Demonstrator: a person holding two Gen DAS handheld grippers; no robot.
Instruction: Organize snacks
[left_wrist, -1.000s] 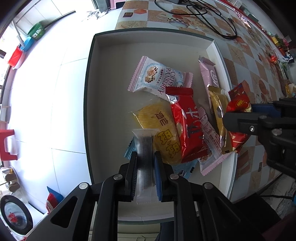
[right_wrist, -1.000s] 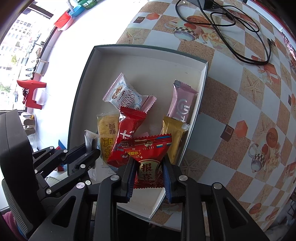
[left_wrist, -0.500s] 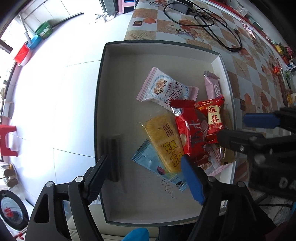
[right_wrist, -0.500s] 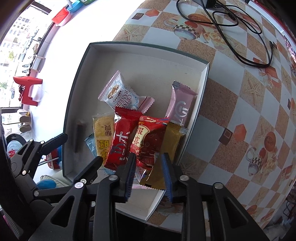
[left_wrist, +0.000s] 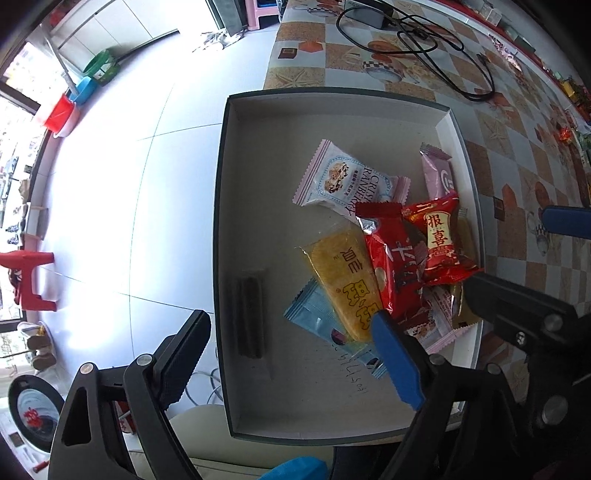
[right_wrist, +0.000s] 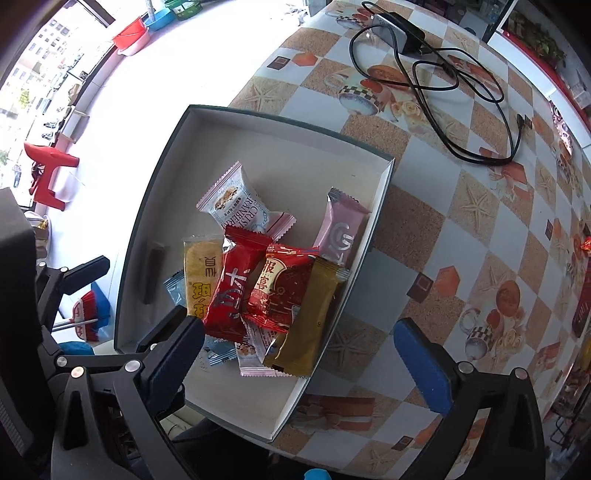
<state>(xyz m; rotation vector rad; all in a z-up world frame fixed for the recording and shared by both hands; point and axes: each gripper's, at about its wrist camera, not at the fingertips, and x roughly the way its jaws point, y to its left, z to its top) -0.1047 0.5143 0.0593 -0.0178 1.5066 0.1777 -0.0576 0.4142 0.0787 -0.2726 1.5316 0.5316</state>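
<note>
A shallow white box with a dark rim holds a pile of wrapped snacks. A dark bar in clear wrap lies alone near the box's left wall. A red packet with a gold label rests on top of the pile, between a long red packet and a gold bar. My left gripper hangs above the dark bar, jaws opening, gripping nothing. My right gripper hovers over the pile's near end, jaws also opening and holding nothing.
The box sits at the left edge of a table with a checkered cloth. A black adapter and looped cable lie behind the box. White floor with a red stool lies left of the table.
Both grippers went from shut to wide open. The left one let the dark bar drop to the box floor; the right one let the red gold-label packet fall onto the pile.
</note>
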